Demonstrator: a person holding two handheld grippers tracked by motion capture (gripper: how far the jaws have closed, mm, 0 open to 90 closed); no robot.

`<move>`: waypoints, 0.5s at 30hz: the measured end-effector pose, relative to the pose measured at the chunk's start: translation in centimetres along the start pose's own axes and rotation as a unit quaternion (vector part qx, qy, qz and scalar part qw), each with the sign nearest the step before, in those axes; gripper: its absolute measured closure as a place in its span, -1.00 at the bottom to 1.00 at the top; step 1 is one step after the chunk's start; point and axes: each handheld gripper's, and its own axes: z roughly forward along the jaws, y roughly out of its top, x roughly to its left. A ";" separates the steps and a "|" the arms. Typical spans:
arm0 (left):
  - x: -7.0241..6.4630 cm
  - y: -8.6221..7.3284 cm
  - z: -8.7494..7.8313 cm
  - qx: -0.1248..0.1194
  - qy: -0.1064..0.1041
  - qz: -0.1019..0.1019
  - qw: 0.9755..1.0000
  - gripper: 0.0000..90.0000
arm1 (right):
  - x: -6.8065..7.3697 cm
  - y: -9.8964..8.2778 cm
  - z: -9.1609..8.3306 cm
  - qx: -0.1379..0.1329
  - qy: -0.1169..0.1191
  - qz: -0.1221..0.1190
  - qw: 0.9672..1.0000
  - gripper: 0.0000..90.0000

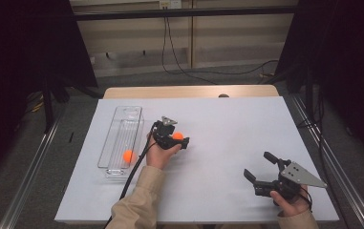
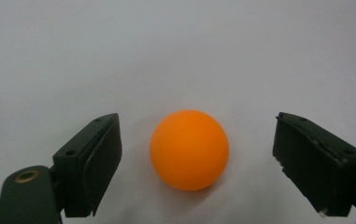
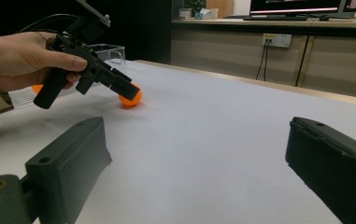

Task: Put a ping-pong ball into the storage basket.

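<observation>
Black pads [image 2: 96, 158] of the left gripper [image 2: 196, 163] are standing wide apart, flanking an orange ball [image 2: 189, 149] without touching it. Judging by this, a pick is beginning; closing squarely comes next. Another ball [image 1: 129, 156] is lying in the clear tray [image 1: 117, 138]. Right gripper [image 1: 260, 168] is idling agape, empty, on white table [image 1: 227, 124]; cables are trailing behind.

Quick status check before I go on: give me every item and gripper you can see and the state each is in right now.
left gripper: open, jaws either side of a ball, not touching it.
orange ball on the table: loose on the white surface, between the left jaws.
orange ball in the tray: resting inside, near end.
clear tray: open-topped, flat on the table.
right gripper: open, holding nothing.
</observation>
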 end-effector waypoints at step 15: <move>0.1 -0.1 0.2 0.005 0.006 0.003 1.000 -0.57 | 0.0 0.0 0.0 0.000 0.000 0.002 1.000 -0.89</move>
